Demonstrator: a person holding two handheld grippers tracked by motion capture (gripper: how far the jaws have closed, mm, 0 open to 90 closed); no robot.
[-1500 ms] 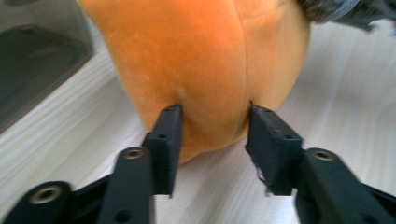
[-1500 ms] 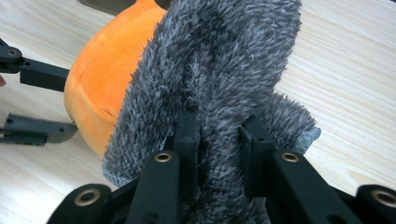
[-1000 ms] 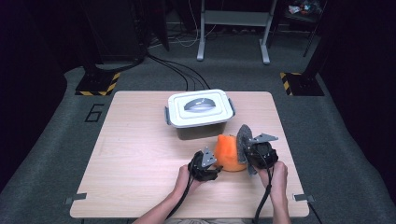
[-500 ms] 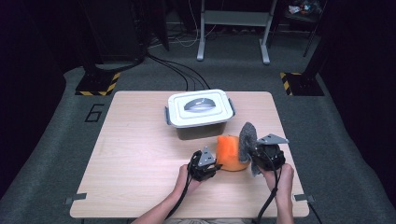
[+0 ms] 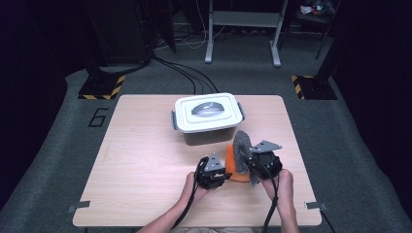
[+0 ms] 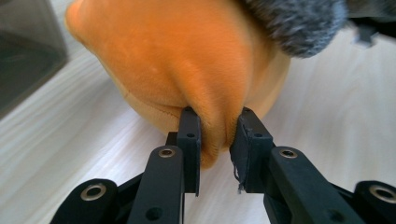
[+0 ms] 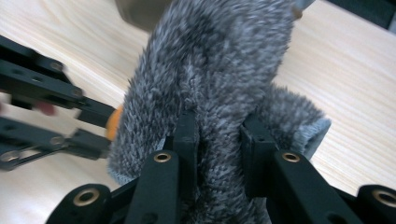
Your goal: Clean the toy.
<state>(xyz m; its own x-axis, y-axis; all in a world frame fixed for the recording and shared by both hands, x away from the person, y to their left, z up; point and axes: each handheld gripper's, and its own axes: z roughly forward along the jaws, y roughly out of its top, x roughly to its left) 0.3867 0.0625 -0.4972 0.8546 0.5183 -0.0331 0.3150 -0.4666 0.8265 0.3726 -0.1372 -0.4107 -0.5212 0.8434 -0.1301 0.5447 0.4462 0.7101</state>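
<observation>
An orange plush piece point(image 5: 233, 167) lies on the wooden table point(image 5: 145, 160) near its front edge. My left gripper point(image 6: 215, 140) is shut on a fold of the orange plush point(image 6: 187, 60), seen close up. A grey fuzzy cloth point(image 5: 241, 145) stands up beside the orange piece, and my right gripper point(image 7: 218, 140) is shut on this grey cloth point(image 7: 219, 56). In the high view the left gripper point(image 5: 212, 171) sits left of the plush and the right gripper point(image 5: 260, 162) right of it. The left gripper's jaws show at the left in the right gripper view.
A white lidded box point(image 5: 206, 115) with a grey handle stands at the table's back middle, just behind the plush. Black stands and cables lie on the dark floor beyond the table.
The right gripper has lifted and tilted the grey cloth upward, away from the orange piece. The left gripper has held its place on the orange plush.
</observation>
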